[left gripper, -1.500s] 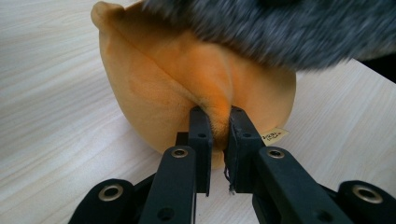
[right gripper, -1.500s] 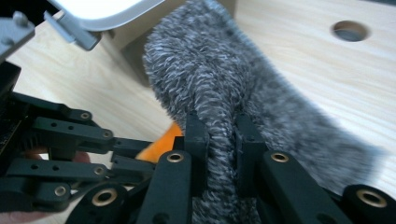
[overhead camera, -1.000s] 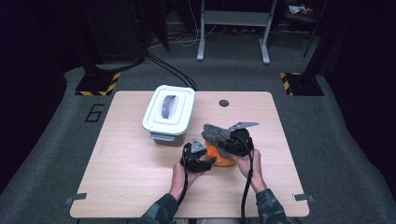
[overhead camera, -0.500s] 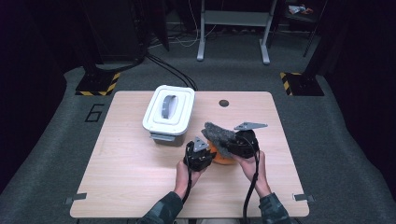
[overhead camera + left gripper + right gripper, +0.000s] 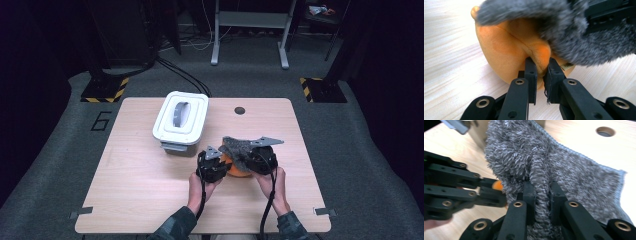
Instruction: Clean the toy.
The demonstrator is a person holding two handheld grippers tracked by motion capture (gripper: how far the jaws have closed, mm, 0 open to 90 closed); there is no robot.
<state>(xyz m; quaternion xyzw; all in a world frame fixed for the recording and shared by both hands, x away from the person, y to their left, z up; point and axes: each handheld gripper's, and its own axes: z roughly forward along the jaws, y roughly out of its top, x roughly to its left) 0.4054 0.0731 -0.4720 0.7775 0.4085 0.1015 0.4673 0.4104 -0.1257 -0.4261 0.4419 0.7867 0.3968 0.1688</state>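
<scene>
Fabric of a soft orange toy is pinched between the jaws of the left gripper; in the left gripper view a fold of its plush skin is seen squeezed between the two black pads. These jaws have just been closing, with the fold between them. The toy is seen lying on the wooden table, near the person's edge and a little right of the middle, between the two grippers in the high view. A grey fluffy cloth is draped over the top of the toy, and a bunched ridge of it is clamped by the right gripper, whose jaws are pressed together on the pile. In the high view the left gripper and the right gripper are held close together, one on either side of the toy. A white lidded box with a grey handle is placed just behind and to the left of them, apart from the cloth.
</scene>
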